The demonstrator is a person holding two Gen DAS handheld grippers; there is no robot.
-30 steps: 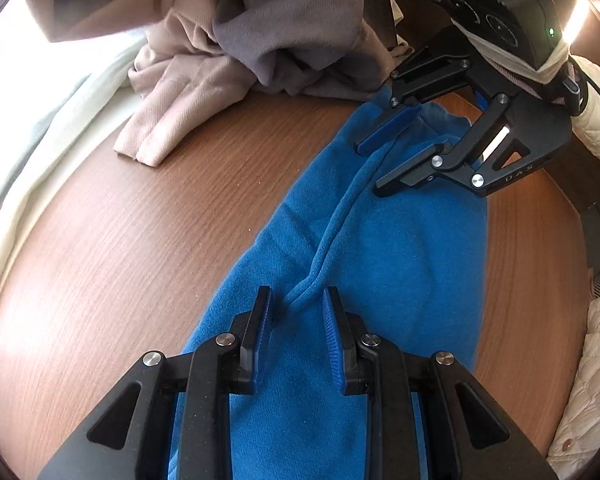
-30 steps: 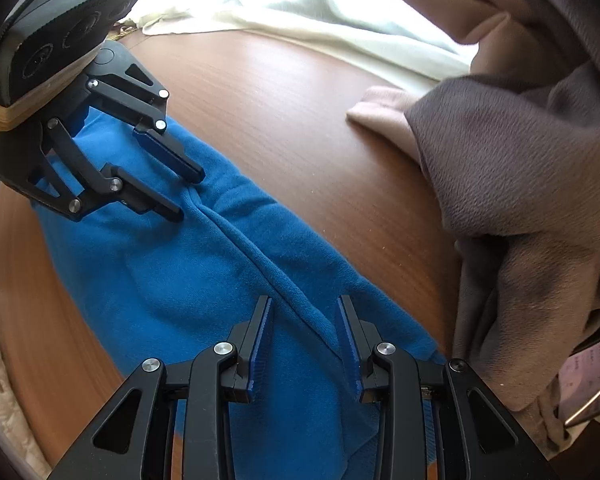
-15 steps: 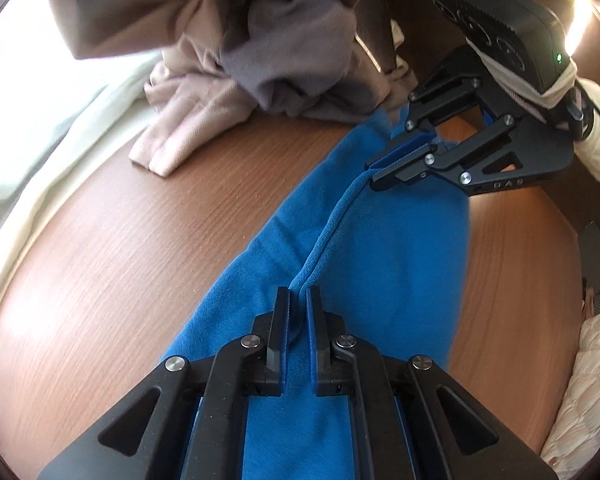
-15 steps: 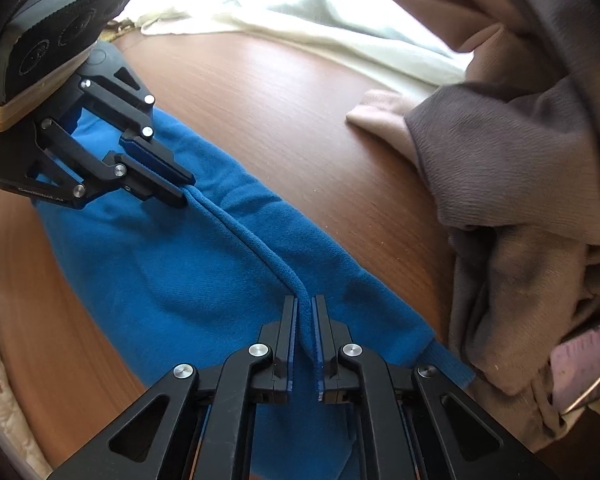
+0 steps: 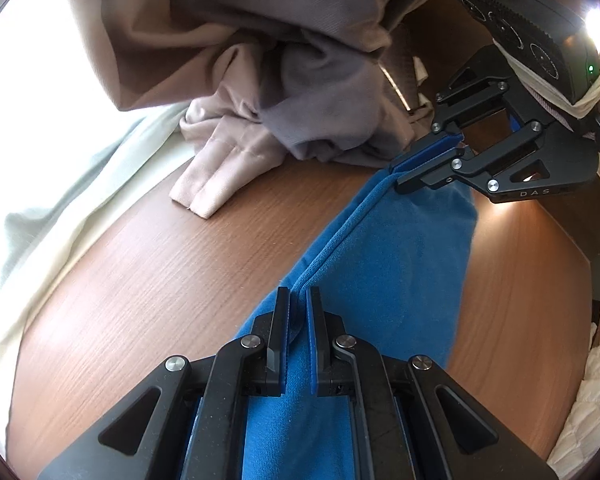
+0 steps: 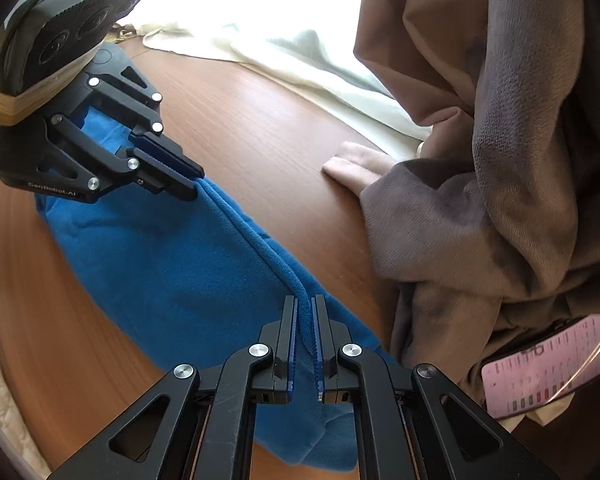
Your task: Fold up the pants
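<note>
Blue fleece pants lie along a brown wooden table. My left gripper is shut on a pinched ridge of the blue fabric at one end. My right gripper is shut on the same ridge at the other end. Between the two grips the ridge is pulled taut and lifted off the table, and the rest of the pants hangs down from it onto the wood.
A heap of grey-brown and pink garments sits close beside the pants. Pale cream cloth lies along the table's far edge under bright light. A phone with a pink screen rests by the heap.
Both grippers closed on the blue fabric ridge and then rose, pulling the ridge straight and lifting it off the table.
</note>
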